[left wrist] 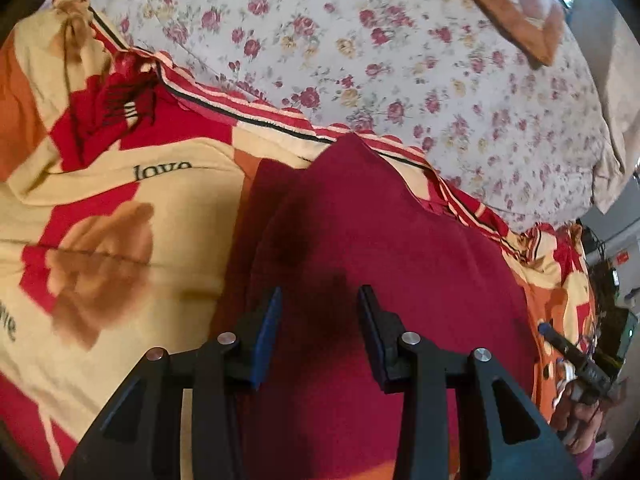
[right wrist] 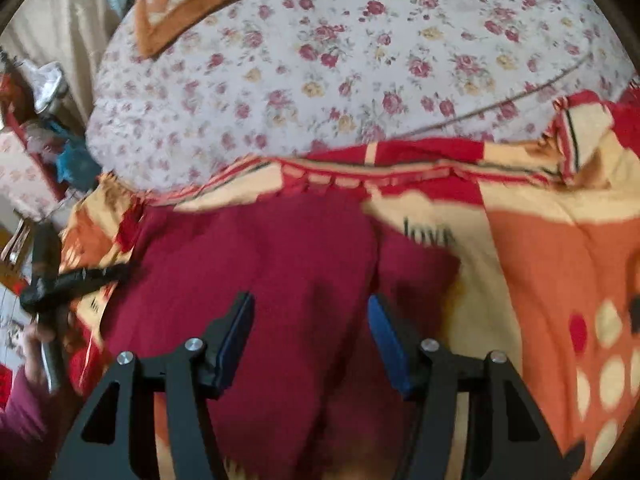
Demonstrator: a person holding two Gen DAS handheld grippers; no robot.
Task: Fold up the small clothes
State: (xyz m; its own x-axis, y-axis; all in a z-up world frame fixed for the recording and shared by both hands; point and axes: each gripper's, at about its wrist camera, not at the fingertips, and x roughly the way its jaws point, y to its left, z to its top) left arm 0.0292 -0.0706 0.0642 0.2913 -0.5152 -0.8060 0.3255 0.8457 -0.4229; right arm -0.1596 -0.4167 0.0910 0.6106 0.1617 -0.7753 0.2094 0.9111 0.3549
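Note:
A dark red garment [left wrist: 360,232] lies spread on a red, cream and orange blanket [left wrist: 120,208]; a fold line runs down it. My left gripper [left wrist: 319,294] is open and empty, hovering just above the garment's near part. In the right wrist view the same garment [right wrist: 260,264] lies below my right gripper [right wrist: 311,302], which is open and empty above it. The right gripper also shows at the right edge of the left wrist view [left wrist: 576,354], and the left gripper shows at the left edge of the right wrist view [right wrist: 72,280].
A floral bedsheet [left wrist: 360,60] covers the bed beyond the blanket. An orange-bordered cloth [left wrist: 520,12] lies at the far corner. The blanket [right wrist: 540,280] extends right with cream dots. Clutter [right wrist: 36,140] stands beside the bed at the left.

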